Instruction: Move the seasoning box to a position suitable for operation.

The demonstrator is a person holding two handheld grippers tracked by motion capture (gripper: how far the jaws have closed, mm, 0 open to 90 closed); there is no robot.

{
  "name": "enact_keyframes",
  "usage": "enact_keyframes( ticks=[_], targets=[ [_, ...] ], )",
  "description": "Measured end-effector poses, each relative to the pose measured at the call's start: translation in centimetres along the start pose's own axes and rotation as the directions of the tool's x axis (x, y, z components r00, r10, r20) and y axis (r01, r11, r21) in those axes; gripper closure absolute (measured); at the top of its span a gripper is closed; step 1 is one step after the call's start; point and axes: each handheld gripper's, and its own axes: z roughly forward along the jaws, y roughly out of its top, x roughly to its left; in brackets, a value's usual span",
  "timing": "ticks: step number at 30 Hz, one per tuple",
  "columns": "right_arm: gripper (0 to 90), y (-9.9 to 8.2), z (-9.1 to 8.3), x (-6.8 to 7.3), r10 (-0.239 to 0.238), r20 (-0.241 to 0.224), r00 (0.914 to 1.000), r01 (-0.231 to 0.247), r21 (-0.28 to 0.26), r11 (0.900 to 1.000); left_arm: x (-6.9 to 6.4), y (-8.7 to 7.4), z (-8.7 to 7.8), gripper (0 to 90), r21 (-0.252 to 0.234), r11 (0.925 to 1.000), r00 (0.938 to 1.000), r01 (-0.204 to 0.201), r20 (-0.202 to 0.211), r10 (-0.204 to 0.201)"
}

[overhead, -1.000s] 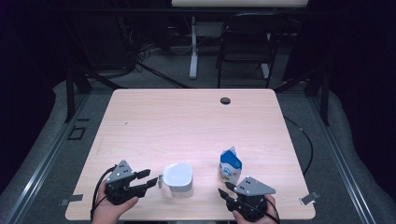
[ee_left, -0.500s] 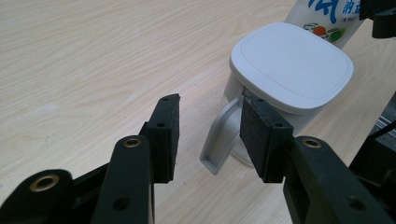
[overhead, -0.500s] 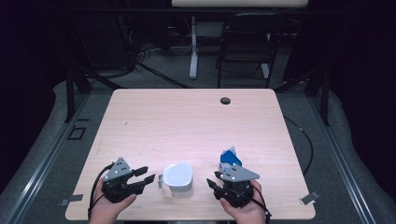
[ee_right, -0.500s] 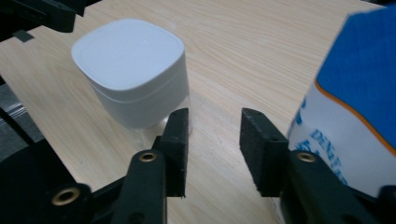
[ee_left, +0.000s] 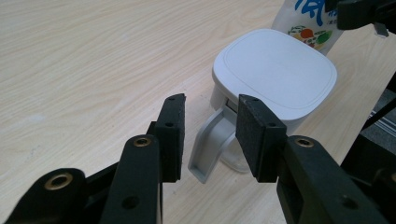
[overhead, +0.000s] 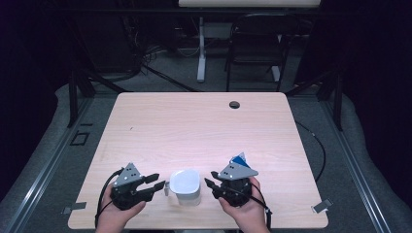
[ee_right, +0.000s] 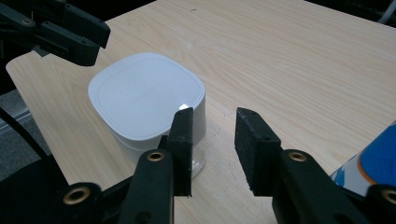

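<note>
White lidded container (overhead: pixel 185 185) stands near the bench (overhead: pixel 204 126) front edge, its grey handle (ee_left: pixel 208 147) between the closing, not yet touching left claw (overhead: pixel 156 181) jaws, while the open, empty right claw (overhead: pixel 212 182) approaches; gripping remains.

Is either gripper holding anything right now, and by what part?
Nothing is held. The left gripper has been closing around the white container's handle without pressing it; the right gripper is open.

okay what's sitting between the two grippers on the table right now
The white lidded container stands between the left gripper and the right gripper in the high view. Its grey handle points into the left gripper's open jaws, seen in the left gripper view.
</note>
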Motion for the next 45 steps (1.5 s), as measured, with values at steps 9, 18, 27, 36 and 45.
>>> enact_keyframes(
  ticks=[9, 18, 27, 36, 45],
  targets=[
    [68.5, -0.7, 0.6, 0.3, -0.005, -0.013, 0.9999, 0.005, 0.014, 0.9999, 0.2, 0.3, 0.4, 63.6, 0.005, 1.0000, 0.9993, -0.002, 0.037, 0.002],
    [69.0, -1.1, 0.4, 0.1, 0.000, -0.001, 1.0000, 0.000, 0.020, 0.9998, -0.2, 0.8, 0.6, 64.7, -0.018, 0.9997, 0.9991, -0.016, 0.039, 0.016],
    [71.8, -1.3, 0.3, 0.1, -0.003, 0.027, 0.9996, 0.003, 0.004, 1.0000, -0.9, 1.3, 0.9, 79.6, -0.025, 0.9993, 0.9990, -0.029, 0.034, 0.030],
    [83.6, -1.7, 0.4, 0.2, -0.021, 0.032, 0.9993, 0.020, 0.020, 0.9996, -2.1, 2.0, 1.9, 90.0, -0.052, 0.9968, 0.9980, -0.061, 0.012, 0.062],
    [89.3, -1.7, -0.3, 0.0, -0.013, 0.020, 0.9997, 0.013, -0.002, 0.9999, -2.6, 2.8, 1.9, 90.0, -0.013, 0.9968, 0.9968, -0.079, 0.012, 0.079]
  ],
)
